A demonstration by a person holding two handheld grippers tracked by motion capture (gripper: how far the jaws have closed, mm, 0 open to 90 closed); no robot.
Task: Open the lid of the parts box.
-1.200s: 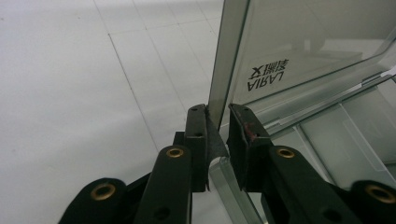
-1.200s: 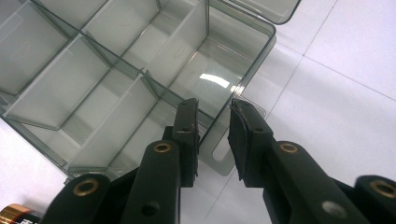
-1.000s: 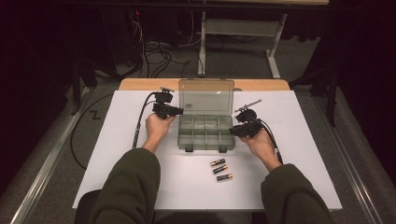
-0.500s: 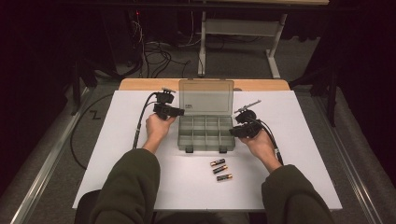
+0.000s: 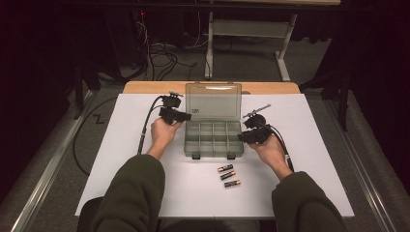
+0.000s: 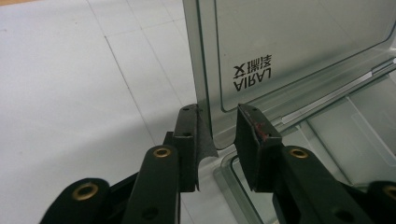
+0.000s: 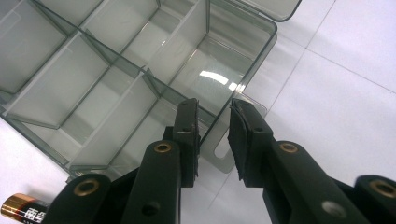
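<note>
Plainly clear organizer box (image 5: 213, 130), lid (image 5: 213, 100) upright, compartments bare

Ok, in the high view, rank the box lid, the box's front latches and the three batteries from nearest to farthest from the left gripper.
1. Box lid: standing open right beside the left gripper, its edge between the jaws in the left gripper view.
2. Front latches: on the box's near edge, toward the person.
3. Batteries: farthest, on the white table in front of the box, nearer the right hand.

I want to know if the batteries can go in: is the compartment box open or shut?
Open. The lid of the box stands raised behind the empty compartments; three batteries lie outside on the table.
</note>
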